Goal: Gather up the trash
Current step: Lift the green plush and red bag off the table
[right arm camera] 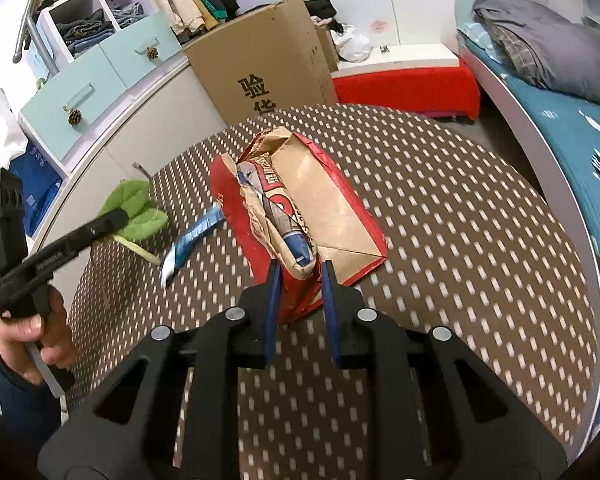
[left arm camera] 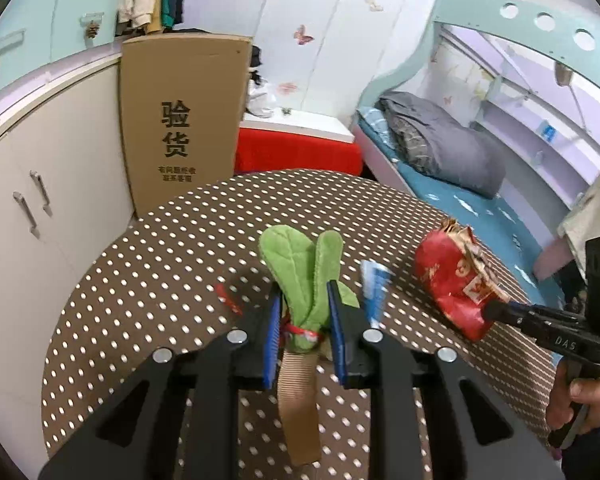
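Observation:
My left gripper (left arm camera: 303,312) is shut on a green plush leaf toy (left arm camera: 300,272) with a tan ribbed strap and red tie, held above the brown dotted table (left arm camera: 140,280). The toy also shows in the right wrist view (right arm camera: 134,210). My right gripper (right arm camera: 299,280) is shut on the edge of a red paper bag (right arm camera: 300,208) that lies open with crumpled wrappers inside; the bag also shows in the left wrist view (left arm camera: 452,280). A blue-and-white wrapper (left arm camera: 374,284) lies on the table between toy and bag; it also shows in the right wrist view (right arm camera: 192,240). A small red scrap (left arm camera: 228,298) lies left of the toy.
A tall cardboard box (left arm camera: 180,120) stands behind the table beside white cabinets (left arm camera: 40,200). A red-covered bench (left arm camera: 300,148) and a bed with a grey duvet (left arm camera: 440,148) lie beyond. The table's far edge curves close to the bed.

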Motion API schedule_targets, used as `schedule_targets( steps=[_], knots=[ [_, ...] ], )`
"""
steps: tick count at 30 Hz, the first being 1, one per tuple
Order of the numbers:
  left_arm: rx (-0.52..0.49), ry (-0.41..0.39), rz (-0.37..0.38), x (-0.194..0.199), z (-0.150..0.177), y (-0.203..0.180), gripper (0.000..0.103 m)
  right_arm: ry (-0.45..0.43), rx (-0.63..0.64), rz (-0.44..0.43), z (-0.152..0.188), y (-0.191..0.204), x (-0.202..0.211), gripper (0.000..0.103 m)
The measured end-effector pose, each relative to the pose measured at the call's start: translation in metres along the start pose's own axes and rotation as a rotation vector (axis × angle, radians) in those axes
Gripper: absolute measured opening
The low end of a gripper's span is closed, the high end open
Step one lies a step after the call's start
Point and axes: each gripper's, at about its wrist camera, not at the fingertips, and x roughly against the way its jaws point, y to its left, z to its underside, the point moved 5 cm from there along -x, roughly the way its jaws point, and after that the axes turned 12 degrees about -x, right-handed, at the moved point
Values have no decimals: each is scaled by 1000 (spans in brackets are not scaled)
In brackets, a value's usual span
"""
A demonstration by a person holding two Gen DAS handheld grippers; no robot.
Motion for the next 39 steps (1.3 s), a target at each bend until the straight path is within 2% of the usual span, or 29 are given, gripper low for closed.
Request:
schedule_targets(
  steps=[2, 3, 4, 5, 8, 10, 14, 15, 16, 17, 18, 19, 20, 21, 25, 26, 27, 28, 29, 30, 31, 32, 33, 34, 35, 36, 39],
  knots=[
    [-18, -3, 20, 6, 4, -7, 27, 4, 10, 29, 7, -3, 8, 27],
    [-28, -3, 36, 8, 4, -10, 32, -1, 22, 35, 9, -3, 12, 36],
    [-41, -2, 48, 8, 5, -15, 34, -11, 27, 38, 9, -4, 16, 57],
    [-55, 2, 50, 8, 6, -20, 40, -33, 33, 54, 7, -5, 20, 64],
    [-89, 14, 63, 3, 7, -33, 55, -60, 45, 61, -4, -4, 23, 69],
    [-102, 23, 61, -2, 7, -40, 63, -44, 78, 66, -11, 2, 12, 80],
    [-145, 54, 37, -22, 5, -53, 65, 5, 80, 23, -18, 8, -20, 79],
    [-152, 61, 31, -26, 4, -54, 65, 2, 86, 25, -18, 9, -23, 71],
    [-156, 70, 23, -32, 3, -55, 65, -8, 87, 21, -17, 10, -22, 59],
    [-158, 73, 22, -34, 2, -56, 64, -1, 73, -12, -16, 11, -20, 56],
    [-165, 77, 21, -37, 1, -57, 56, -1, 62, -38, -14, 11, -17, 54],
    [-178, 89, 23, -42, 1, -59, 48, -1, 64, -63, -11, 12, -14, 21],
    [-189, 101, 29, -45, 1, -62, 35, -9, 47, -68, -9, 9, -8, 21],
    [-195, 109, 36, -48, 2, -64, 28, -20, 37, -51, -7, 4, -3, 19],
    [-227, 120, 32, -53, 7, -70, 28, -25, -19, -60, -3, -15, 12, 19],
    [-232, 116, 22, -53, 6, -70, 37, -24, -17, -53, -2, -18, 15, 22],
    [-234, 116, 11, -54, 5, -70, 53, -27, -16, -42, -2, -20, 17, 26],
    [-236, 112, 5, -55, 3, -70, 57, -26, -12, -39, -3, -20, 19, 31],
    [-236, 111, 5, -57, 1, -70, 60, -33, -6, -40, -5, -19, 21, 36],
    [-240, 120, 7, -61, 0, -70, 60, -40, 1, -31, -7, -18, 22, 56],
    [-250, 136, 9, -69, 0, -72, 60, -57, 24, -8, -11, -14, 23, 72],
    [-254, 149, 11, -72, 0, -72, 60, -61, 44, -4, -13, -11, 22, 72],
    [-264, 145, 15, -74, -3, -74, 46, -57, 59, -4, -15, -9, 19, 73],
    [-281, 147, 19, -76, -5, -76, 38, -43, 82, 13, -18, -6, 13, 78],
    [-298, 148, 11, -78, -6, -78, 22, -29, 105, 29, -20, -3, 6, 79],
    [-308, 151, 14, -79, -6, -80, 15, -13, 129, 47, -22, -2, -2, 79],
    [-287, 152, 62, -79, -6, -80, 11, -19, 181, 100, -26, -2, -16, 78]
  ],
)
